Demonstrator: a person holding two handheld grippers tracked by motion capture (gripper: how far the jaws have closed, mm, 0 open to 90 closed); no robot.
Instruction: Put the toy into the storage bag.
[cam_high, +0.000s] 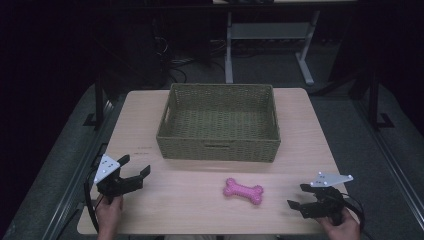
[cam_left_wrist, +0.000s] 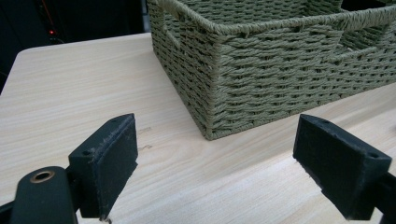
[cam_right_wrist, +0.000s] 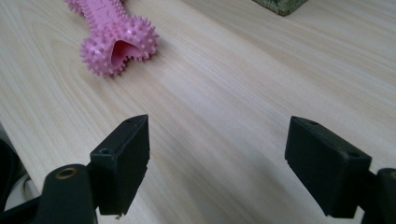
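A: How do the jaws stand?
B: Left gripper (cam_high: 135, 166) and right gripper (cam_high: 298, 195) both gape wide, holding nothing, near the light wooden table's (cam_high: 150, 120) front corners.

A: And the objects?
B: Pink spiky rubber bone toy (cam_high: 243, 191) lies front-centre; green woven rectangular basket (cam_high: 218, 146) sits toward the far edge.

Your high view looks forward and down on the whole table (cam_high: 150, 210). Your left gripper view sits low and close, facing the basket (cam_left_wrist: 261, 79) corner at upper right. Your right gripper view skims the tabletop, bone (cam_right_wrist: 114, 35) upper left; both also appear from above.
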